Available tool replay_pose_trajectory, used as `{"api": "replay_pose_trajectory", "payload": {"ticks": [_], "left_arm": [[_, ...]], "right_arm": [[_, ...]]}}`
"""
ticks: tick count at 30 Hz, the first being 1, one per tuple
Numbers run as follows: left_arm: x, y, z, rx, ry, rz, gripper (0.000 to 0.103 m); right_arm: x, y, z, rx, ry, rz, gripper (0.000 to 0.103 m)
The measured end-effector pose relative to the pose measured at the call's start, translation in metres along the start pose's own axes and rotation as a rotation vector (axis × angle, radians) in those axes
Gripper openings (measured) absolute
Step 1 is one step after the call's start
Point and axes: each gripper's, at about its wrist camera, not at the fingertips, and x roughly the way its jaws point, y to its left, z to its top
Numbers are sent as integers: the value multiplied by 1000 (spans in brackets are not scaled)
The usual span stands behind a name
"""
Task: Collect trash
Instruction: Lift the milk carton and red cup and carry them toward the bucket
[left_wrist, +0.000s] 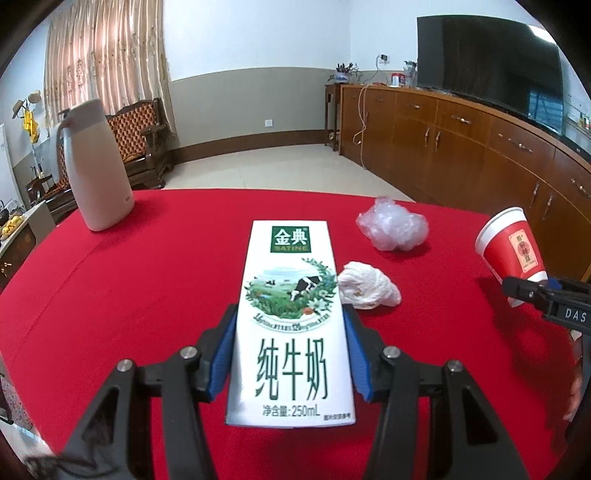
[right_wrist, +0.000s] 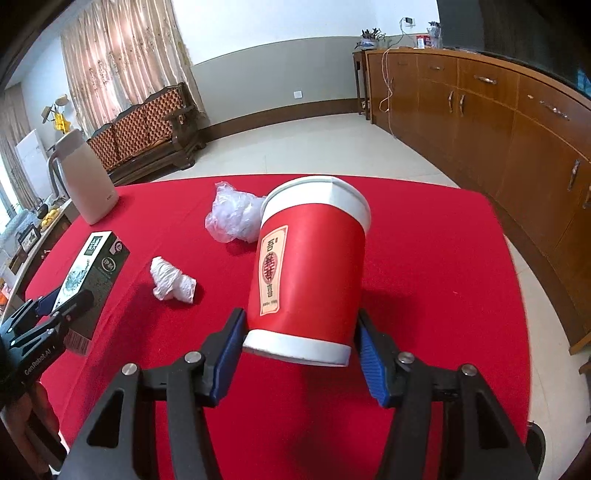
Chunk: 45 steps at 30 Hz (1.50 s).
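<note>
Red cloth table (left_wrist: 110, 295) w/ smooth weave. Near: left gripper (left_wrist: 291, 354) clamps glossy boxy milk carton (left_wrist: 291, 332), long axis pointing away. Right gripper (right_wrist: 299, 354) pinches red paper cup (right_wrist: 310, 266) at its base, rim tilted far. Mid: crumpled tissue wad (left_wrist: 369, 290); farther, crinkly clear plastic ball (left_wrist: 393, 229); far left, matte beige thermos (left_wrist: 98, 166)

White milk carton (left_wrist: 291, 332) sits between the left gripper (left_wrist: 291, 350) fingers (left_wrist: 225, 354), above the round red-clothed desk (left_wrist: 147, 288). Crumpled white tissue (left_wrist: 369, 290) just beyond the right finger tip, clear plastic wad (left_wrist: 393, 229) farther out, beige thermos jug (left_wrist: 98, 173) far left on the desk. Red paper cup (right_wrist: 308, 273) between the right gripper (right_wrist: 301, 354) fingers (right_wrist: 371, 360), tissue and wad left of them.
</note>
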Motion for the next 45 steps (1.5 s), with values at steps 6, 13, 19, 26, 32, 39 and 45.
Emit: {"api": "replay_pose_trajectory", "payload": {"ticks": [6,13,19,26,32,39,45], "left_arm": [[-21,-5,-8,1,-15,-8,55],[-53,-16,-16,-4,-38,-42,55],[-78,-36,-22,27,-56,-77,55],[-104,-64,-25,64,-82,-128,55],[-118,-91,-30,107,-93,-174,55],[-130,-128,-34,155,-102,-239,55],[-136,-167,-43,205,-95,-307,55]], "right_arm": [[-34,-4,-11,-15,-18,-14,59],[-83,-9,-33,-42,-59,-25,59],[-127,-24,-54,-40,-91,-31,59],[-176,-55,-83,-4,-118,-37,59],[-205,-82,-103,25,-137,-71,59],[-237,-117,-126,49,-157,-110,59],[-262,-151,-147,69,-162,-155,59]]}}
